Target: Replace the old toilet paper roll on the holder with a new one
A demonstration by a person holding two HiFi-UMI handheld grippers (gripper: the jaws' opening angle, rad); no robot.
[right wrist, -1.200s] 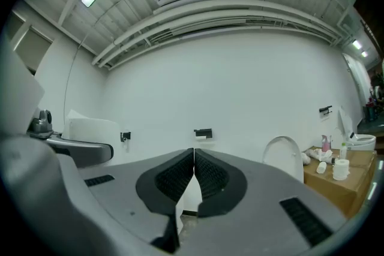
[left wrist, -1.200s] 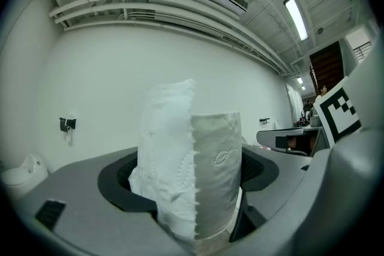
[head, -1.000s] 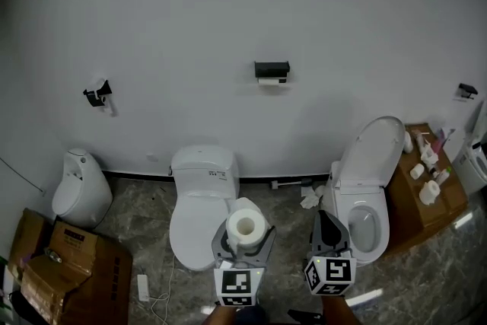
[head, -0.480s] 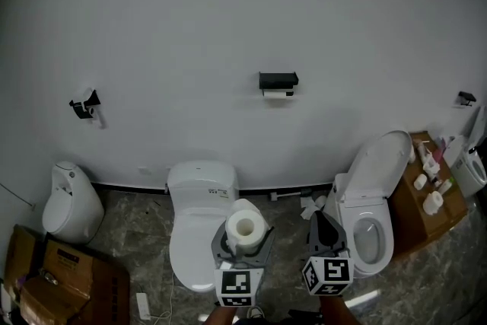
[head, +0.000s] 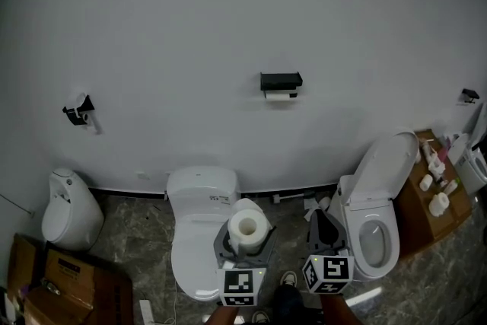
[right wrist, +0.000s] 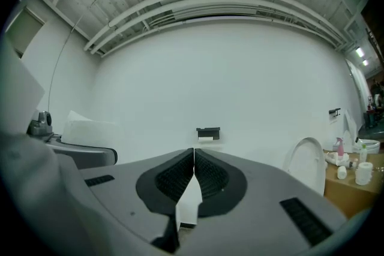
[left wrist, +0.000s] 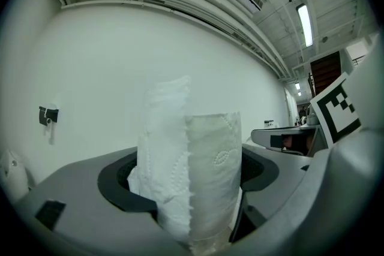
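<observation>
A new white toilet paper roll (head: 246,225) stands upright between the jaws of my left gripper (head: 245,232), which is shut on it. In the left gripper view the roll (left wrist: 207,180) fills the gap between the jaws, with a loose sheet at its left side. My right gripper (head: 326,229) hangs beside it, shut and empty; its pads (right wrist: 180,174) meet. Far ahead on the white wall is the black holder (head: 281,80) with the old roll's paper (head: 280,95) under it. The holder (right wrist: 207,132) shows straight ahead in the right gripper view.
A closed white toilet (head: 199,228) stands below my left gripper and an open-lidded toilet (head: 377,198) at the right. A wooden cabinet (head: 426,205) with bottles is far right, a small white urinal (head: 68,209) and cardboard boxes (head: 65,278) at the left.
Both grippers moved toward the wall together, the roll still held. The toilets and floor slid down in the head view, and the holder looks slightly nearer.
</observation>
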